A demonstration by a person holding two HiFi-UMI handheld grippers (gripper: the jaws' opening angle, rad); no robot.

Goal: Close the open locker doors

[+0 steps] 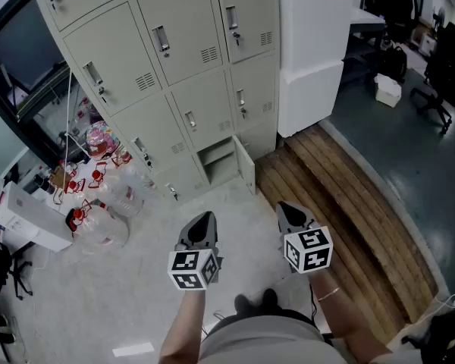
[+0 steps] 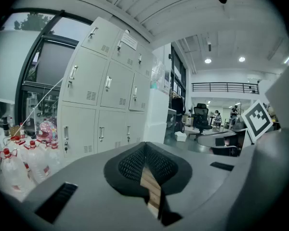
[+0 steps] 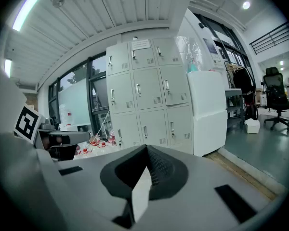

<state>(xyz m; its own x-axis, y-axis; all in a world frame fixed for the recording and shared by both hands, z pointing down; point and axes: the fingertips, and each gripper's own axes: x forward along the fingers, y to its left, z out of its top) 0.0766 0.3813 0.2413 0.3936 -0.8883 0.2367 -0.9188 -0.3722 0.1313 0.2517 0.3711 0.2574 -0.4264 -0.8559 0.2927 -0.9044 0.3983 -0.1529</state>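
A bank of pale grey lockers fills the upper left of the head view. One bottom compartment stands open, its door swung out to the right. Both grippers hover over the floor, well short of the lockers. My left gripper is shut with nothing in it, and so is my right gripper beside it. The left gripper view has the closed jaws below the lockers. In the right gripper view the shut jaws cover the bottom row of the lockers.
Several clear bottles with red caps lie on the floor left of the lockers, beside a white box. A tall white cabinet stands right of the lockers. Wooden planks run along the floor on the right. Office chairs are farther right.
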